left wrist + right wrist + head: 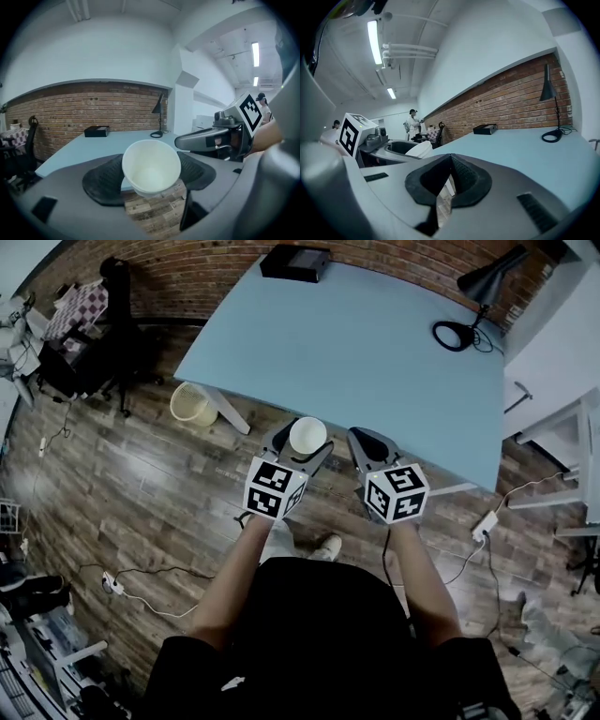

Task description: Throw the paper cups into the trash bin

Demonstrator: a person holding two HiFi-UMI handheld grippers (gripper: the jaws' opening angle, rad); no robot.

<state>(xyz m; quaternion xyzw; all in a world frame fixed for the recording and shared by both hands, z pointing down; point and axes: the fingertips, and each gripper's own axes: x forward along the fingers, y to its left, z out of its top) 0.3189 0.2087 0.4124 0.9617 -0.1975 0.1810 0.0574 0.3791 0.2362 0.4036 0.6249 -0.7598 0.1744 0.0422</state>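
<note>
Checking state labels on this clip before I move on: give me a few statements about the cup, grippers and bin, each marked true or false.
1. The left gripper is shut on a white paper cup. True.
2. The right gripper holds a second cup. False: its jaws are together with nothing between them.
3. A pale yellow round trash bin stands on the wooden floor beside the light blue table. True.
4. The cup is inside the bin. False: it is held in the air near the table's edge, apart from the bin.
5. The black desk lamp lies on the floor. False: it stands on the table.
</note>
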